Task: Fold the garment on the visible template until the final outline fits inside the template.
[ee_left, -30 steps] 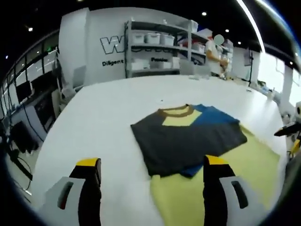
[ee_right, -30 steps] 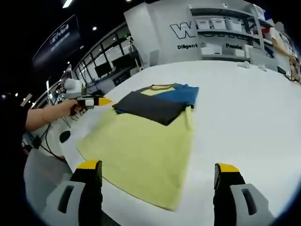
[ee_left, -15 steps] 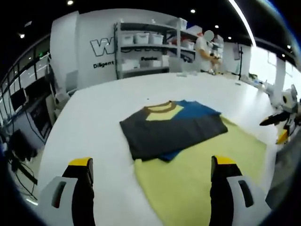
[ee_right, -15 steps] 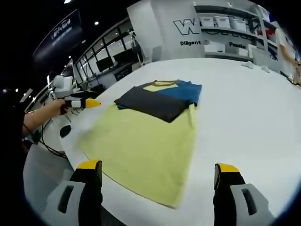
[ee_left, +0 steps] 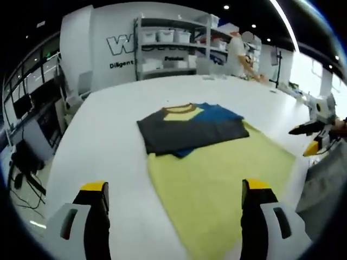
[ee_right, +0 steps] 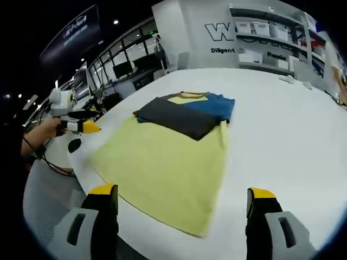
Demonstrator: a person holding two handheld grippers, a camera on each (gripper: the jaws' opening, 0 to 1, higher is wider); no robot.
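The garment [ee_left: 187, 130], a dark grey and blue shirt with a yellow patch under a brown collar, lies folded into a compact block at the centre of the left gripper view, slightly above the middle, and just above the centre of the right gripper view [ee_right: 187, 112]. It rests on the far end of the pale yellow template [ee_left: 217, 184], which spreads from under it toward the lower right of the left gripper view and across the middle of the right gripper view [ee_right: 162, 173], all on the white worktop [ee_left: 103, 146]. From the left gripper view the shirt's left side and far collar edge seem to lie over bare white worktop, not over yellow, so by my reading the folding itself is done or nearly done, and the step in hand is checking the fit and perhaps shifting the block. The left tool [ee_left: 173, 203] stands at the bottom of its view with jaws wide apart and nothing between them; the right tool [ee_right: 181, 203] is likewise wide open and empty, and it also shows at the right edge of the left gripper view. Both hang well back from the shirt. The next move, if one is needed, calls for reaching in over the yellow sheet, pinching the block's near edge without undoing the layers, and drawing it toward the template's middle until its outline lies wholly on yellow.
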